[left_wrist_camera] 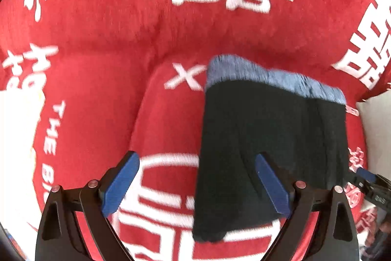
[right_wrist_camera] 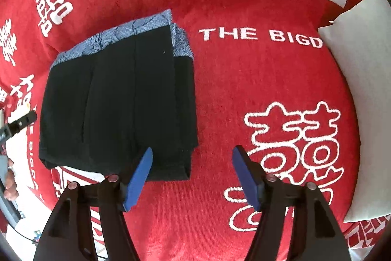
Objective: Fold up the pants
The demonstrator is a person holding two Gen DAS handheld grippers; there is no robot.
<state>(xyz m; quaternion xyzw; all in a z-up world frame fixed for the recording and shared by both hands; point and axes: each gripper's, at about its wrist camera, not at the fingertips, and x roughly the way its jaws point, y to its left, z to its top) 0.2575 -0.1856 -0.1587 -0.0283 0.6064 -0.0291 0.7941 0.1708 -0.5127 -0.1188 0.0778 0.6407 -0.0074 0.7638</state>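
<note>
One pair of black cloth pants point(right_wrist_camera: 117, 104) with a blue patterned waistband lies folded flat on the red printed blanket point(right_wrist_camera: 244, 80). Two hand-held grippers, left hand-held gripper point(left_wrist_camera: 198, 185) and right hand-held gripper point(right_wrist_camera: 193, 175), both spread wide, holding nothing.

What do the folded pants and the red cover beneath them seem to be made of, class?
Pants: apparently soft matte black knit, with a blue-patterned elastic-looking waistband. Red cover: seemingly plush, towel-like fabric; its fuzzy ribbed pile shows around the white lettering.

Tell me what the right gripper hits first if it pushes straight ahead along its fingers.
Most likely the bare red blanket: the open right gripper points just right of the folded black pants. Only its left finger overlaps their edge; depth is unclear.
</note>
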